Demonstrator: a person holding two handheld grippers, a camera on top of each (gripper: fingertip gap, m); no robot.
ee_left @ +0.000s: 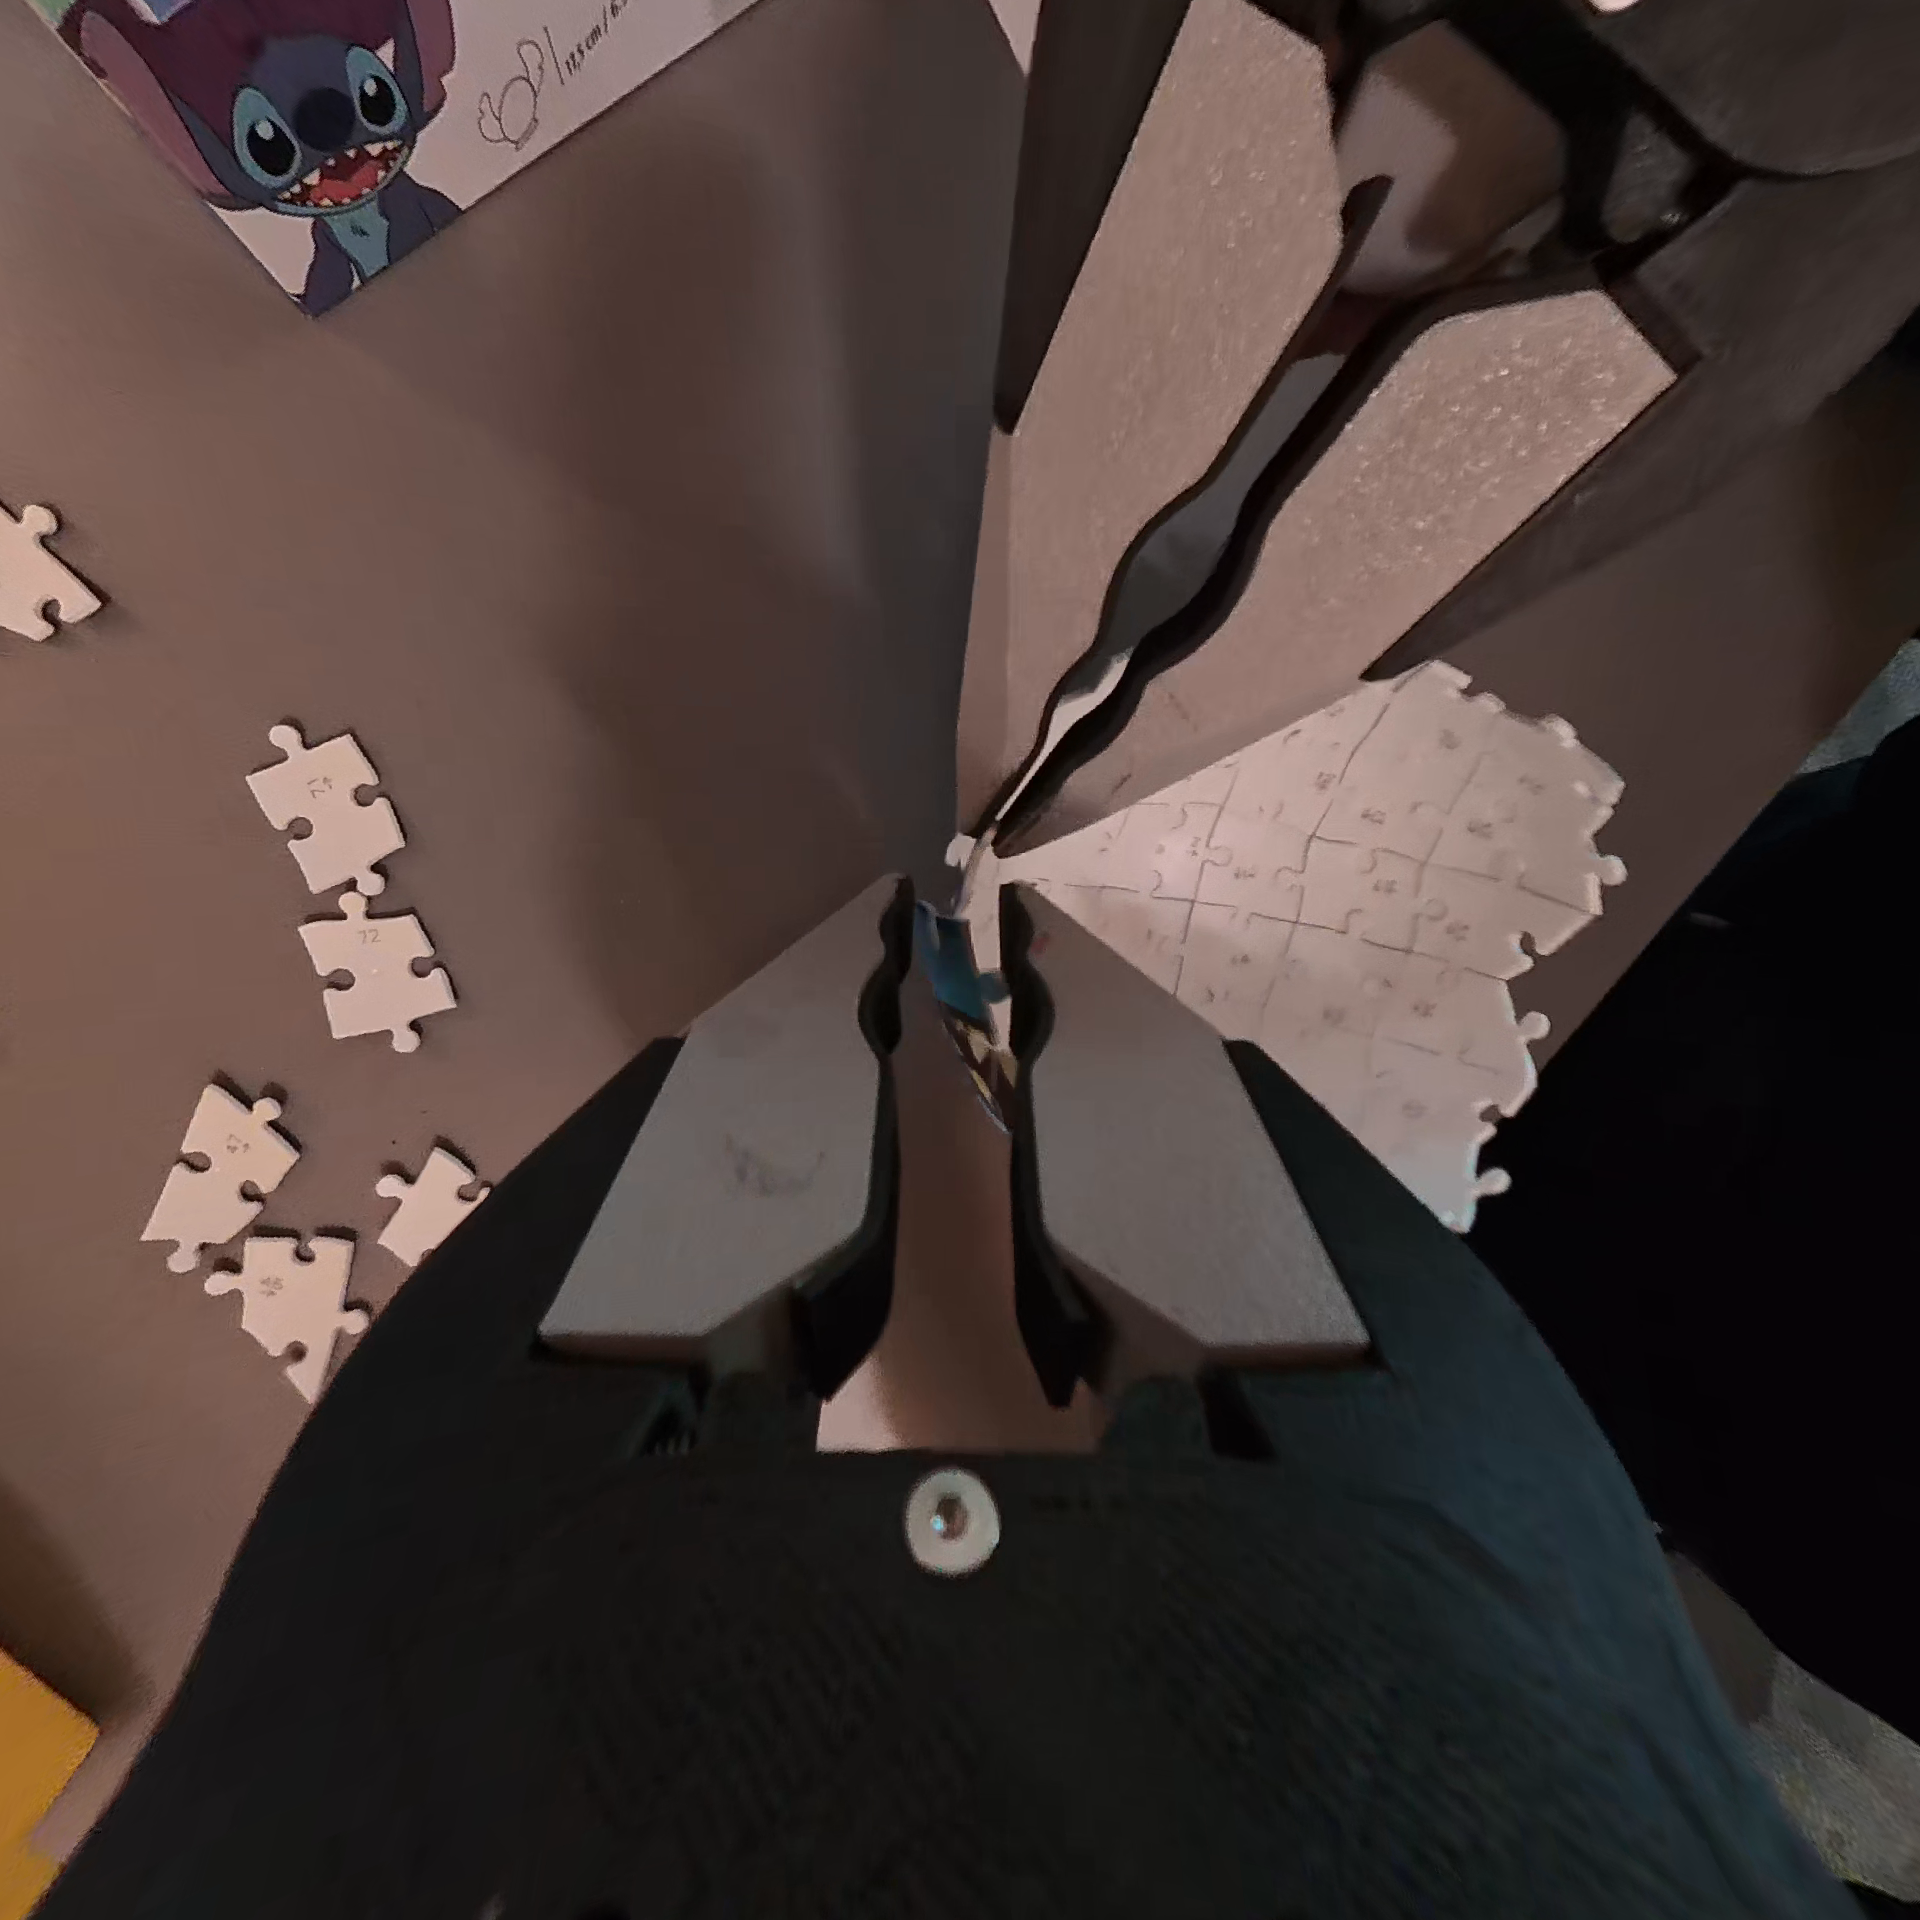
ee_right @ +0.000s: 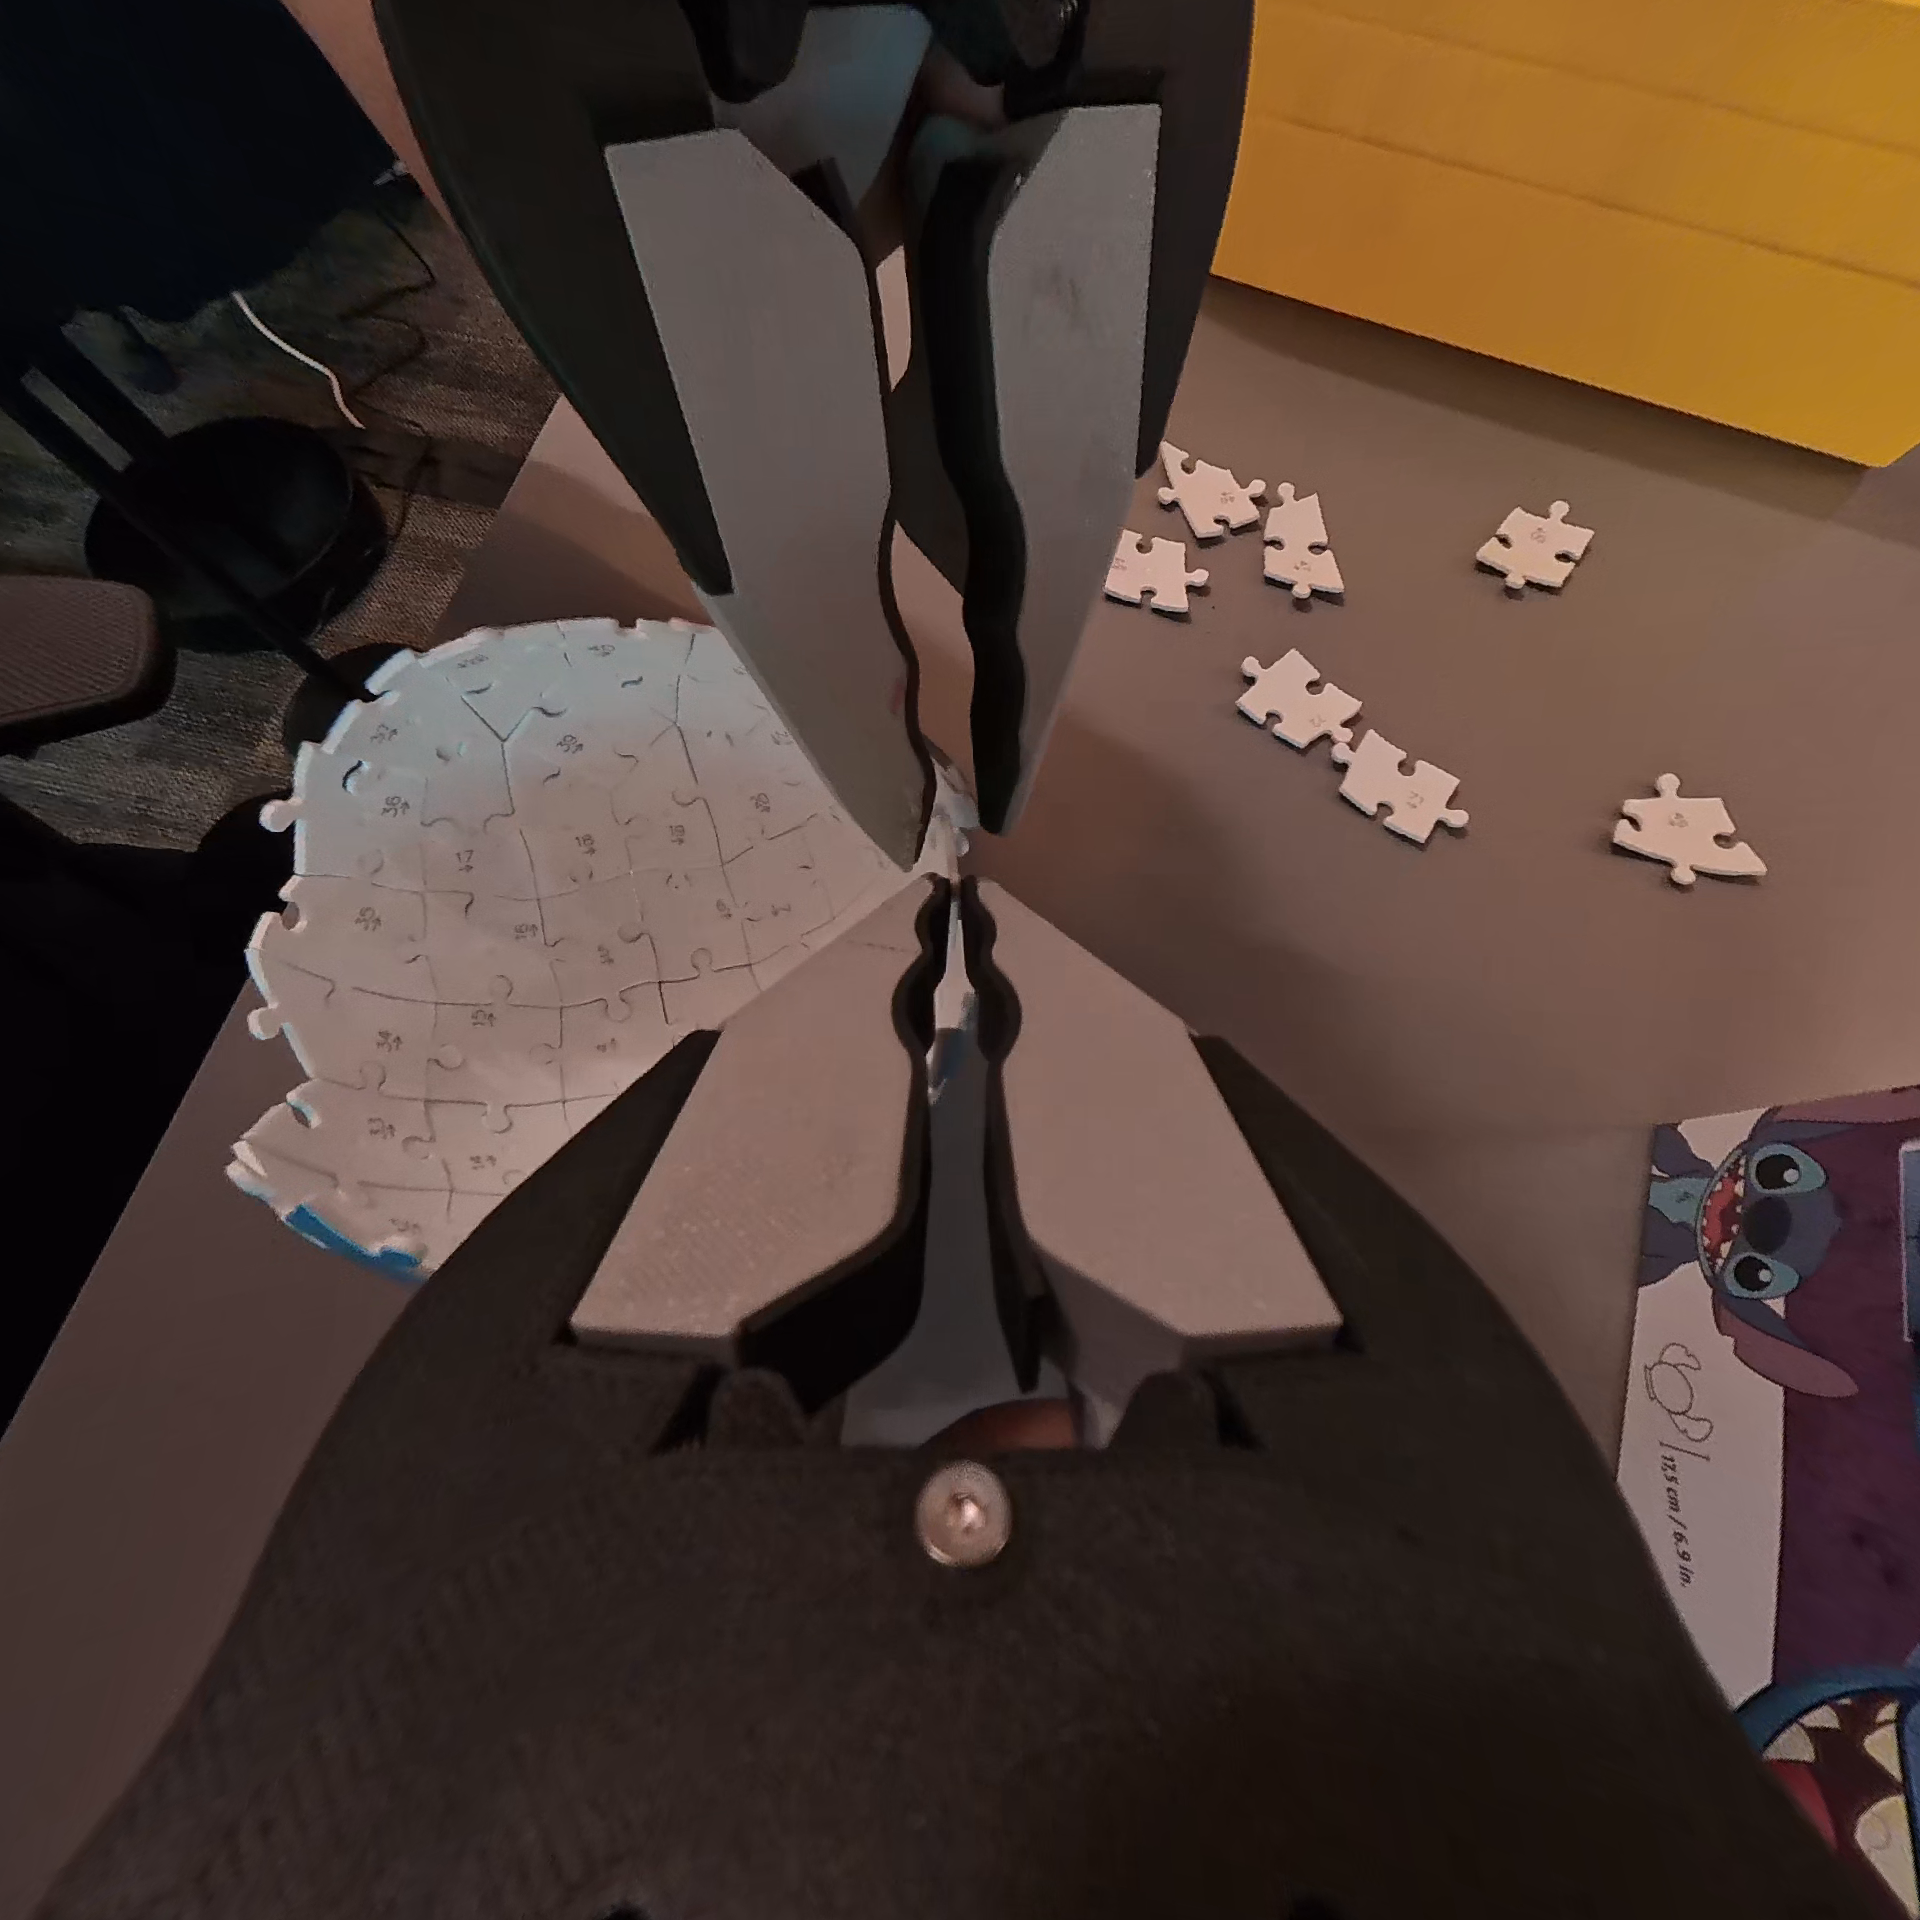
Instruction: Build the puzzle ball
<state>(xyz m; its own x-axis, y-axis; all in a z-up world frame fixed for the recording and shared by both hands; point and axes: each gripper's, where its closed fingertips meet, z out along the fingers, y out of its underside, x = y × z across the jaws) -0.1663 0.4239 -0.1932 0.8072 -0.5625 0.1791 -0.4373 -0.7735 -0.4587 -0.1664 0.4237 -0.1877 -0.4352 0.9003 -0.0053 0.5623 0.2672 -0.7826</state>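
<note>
The half-built puzzle ball (ee_right: 499, 894) is a white bowl-shaped shell, numbered inside and blue outside, at the table's edge; it also shows in the left wrist view (ee_left: 1351, 904). My right gripper (ee_right: 956, 883) is shut on the shell's near rim, one finger inside and one outside; in the left wrist view it (ee_left: 987, 836) comes in from the upper right. My left gripper (ee_left: 956, 896) is shut on a blue-printed puzzle piece (ee_left: 971, 1029) held edge-on, tip to tip with the right gripper. In the right wrist view it (ee_right: 951, 831) comes down from the top.
Several loose white pieces (ee_left: 327, 805) lie on the grey table left of my left gripper; they also show in the right wrist view (ee_right: 1299, 696). A cartoon-printed box (ee_left: 332, 135) and a yellow box (ee_right: 1558, 156) stand at the table's far sides. An office chair (ee_right: 73, 644) stands beyond the table edge. Both grippers' tips are close together, under 4 cm apart.
</note>
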